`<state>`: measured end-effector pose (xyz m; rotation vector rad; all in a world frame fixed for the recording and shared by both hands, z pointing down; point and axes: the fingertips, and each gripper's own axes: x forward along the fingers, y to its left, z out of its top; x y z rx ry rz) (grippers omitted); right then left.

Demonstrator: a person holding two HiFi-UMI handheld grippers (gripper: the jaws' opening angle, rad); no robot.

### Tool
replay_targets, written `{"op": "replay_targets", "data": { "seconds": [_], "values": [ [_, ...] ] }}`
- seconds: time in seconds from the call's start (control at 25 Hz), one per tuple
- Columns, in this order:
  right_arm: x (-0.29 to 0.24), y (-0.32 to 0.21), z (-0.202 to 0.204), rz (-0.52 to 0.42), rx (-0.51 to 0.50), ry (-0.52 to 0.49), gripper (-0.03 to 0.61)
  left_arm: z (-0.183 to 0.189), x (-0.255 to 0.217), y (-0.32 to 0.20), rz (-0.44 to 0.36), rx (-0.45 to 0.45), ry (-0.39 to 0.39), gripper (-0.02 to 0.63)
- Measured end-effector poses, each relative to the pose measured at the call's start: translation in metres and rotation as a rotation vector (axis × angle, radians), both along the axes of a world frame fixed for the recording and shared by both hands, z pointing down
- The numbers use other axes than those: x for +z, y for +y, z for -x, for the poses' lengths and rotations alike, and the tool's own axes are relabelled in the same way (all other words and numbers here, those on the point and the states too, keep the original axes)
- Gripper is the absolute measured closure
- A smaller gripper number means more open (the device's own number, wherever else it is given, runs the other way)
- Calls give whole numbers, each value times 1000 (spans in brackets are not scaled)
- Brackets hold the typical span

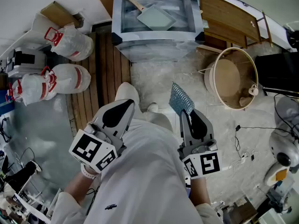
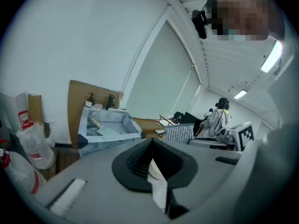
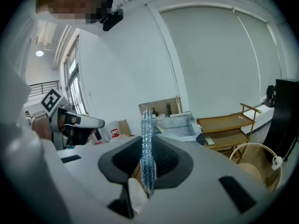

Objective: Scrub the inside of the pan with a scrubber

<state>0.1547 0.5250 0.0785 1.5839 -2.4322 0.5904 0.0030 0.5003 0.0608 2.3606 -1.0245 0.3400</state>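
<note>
From where I stand, the left gripper [image 2: 151, 146] has its jaws pressed together with nothing between them. Beyond it sits a grey sink [image 2: 107, 141] with a pale pan [image 2: 110, 131] lying inside, wooden handle up. Two dark bottles [image 2: 89, 98] stand at its back rim against a cardboard sheet [image 2: 77, 101]. A silvery scrubber [image 2: 180, 133] shows to the right, and white bags [image 2: 30, 143] sit on the left.

You've got white bags [image 1: 74, 43] w/ red handles at left, wooden rack [image 1: 231, 15] top right, round tub [image 1: 231, 78] just below it, black cable [image 1: 252, 128] on floor [image 1: 159, 78].
</note>
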Motion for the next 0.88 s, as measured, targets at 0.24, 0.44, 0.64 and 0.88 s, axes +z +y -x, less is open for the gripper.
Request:
{"op": "replay_targets", "data": {
  "seconds": [0.24, 0.44, 0.64, 0.88],
  "values": [
    [2, 10, -23, 8, 30, -25, 517, -16, 4, 17, 12, 1, 7, 607],
    [-2, 15, -27, -4, 44, -85, 515, -14, 1, 26, -2, -18, 7, 609],
    [-3, 1, -26, -5, 36, -101, 515, -5, -6, 16, -29, -50, 3, 609],
    [1, -38, -25, 25, 68, -110, 515, 3, 2, -26, 2, -36, 19, 609]
  ]
}}
